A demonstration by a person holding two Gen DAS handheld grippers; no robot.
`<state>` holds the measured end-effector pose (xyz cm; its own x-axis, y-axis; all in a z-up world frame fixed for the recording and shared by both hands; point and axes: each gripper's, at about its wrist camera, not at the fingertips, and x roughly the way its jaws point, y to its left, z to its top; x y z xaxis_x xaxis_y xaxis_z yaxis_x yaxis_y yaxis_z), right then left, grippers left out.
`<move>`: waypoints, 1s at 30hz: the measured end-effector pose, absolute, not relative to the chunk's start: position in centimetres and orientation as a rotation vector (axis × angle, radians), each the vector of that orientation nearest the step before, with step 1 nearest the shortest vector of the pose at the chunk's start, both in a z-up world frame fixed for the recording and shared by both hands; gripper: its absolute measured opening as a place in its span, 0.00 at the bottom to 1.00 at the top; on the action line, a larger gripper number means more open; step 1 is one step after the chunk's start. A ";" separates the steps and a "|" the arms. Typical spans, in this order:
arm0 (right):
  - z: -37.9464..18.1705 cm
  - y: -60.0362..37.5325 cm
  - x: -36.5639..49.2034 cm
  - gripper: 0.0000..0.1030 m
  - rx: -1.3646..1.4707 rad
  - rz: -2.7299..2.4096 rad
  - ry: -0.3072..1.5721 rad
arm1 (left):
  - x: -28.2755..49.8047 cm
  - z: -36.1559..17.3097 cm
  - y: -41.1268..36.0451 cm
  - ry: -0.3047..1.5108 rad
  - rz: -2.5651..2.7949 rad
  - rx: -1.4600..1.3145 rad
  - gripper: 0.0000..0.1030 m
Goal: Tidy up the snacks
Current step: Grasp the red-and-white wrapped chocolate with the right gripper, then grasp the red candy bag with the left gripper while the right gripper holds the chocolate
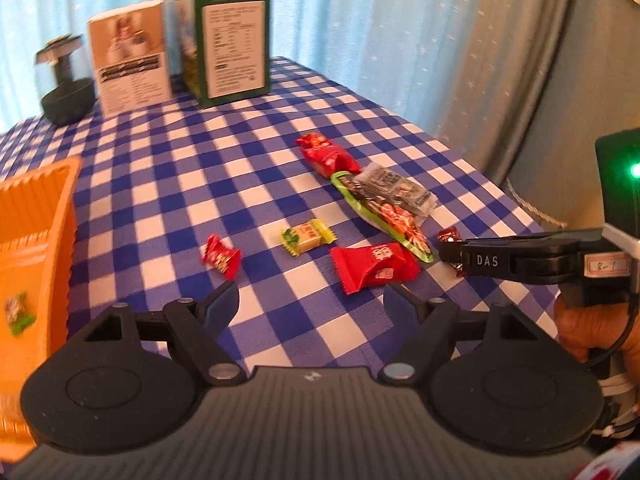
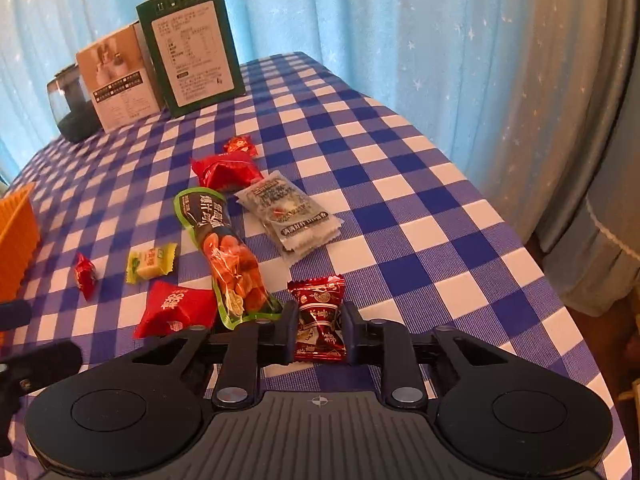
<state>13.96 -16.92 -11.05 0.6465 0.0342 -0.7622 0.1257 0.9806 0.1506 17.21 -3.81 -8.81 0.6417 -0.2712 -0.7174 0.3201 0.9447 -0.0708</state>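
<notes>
My right gripper (image 2: 320,334) is shut on a dark red candy (image 2: 322,312) that rests on the checked tablecloth (image 2: 420,216); in the left wrist view it reaches in from the right (image 1: 450,250). My left gripper (image 1: 312,296) hangs open above the cloth with nothing between its fingers. Just beyond it lie a small red candy (image 1: 221,258), a yellow-green candy (image 1: 307,237) and a red packet (image 1: 374,266). A long green-edged packet (image 2: 224,248), a grey-white sachet (image 2: 292,216) and another red packet (image 2: 226,172) lie further back. An orange tray (image 1: 32,220) at the left holds a green candy (image 1: 18,312).
A white box (image 1: 130,56), a green box (image 1: 234,40) and a black stand (image 1: 66,88) are at the table's far end. The table edge runs down the right side (image 2: 532,248), with curtains behind. A hand (image 1: 588,332) holds the right gripper.
</notes>
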 end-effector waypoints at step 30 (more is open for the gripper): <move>-10.5 -18.1 11.5 0.20 0.327 -0.045 0.853 | 23.1 -12.7 -11.3 0.844 -0.768 0.618 0.42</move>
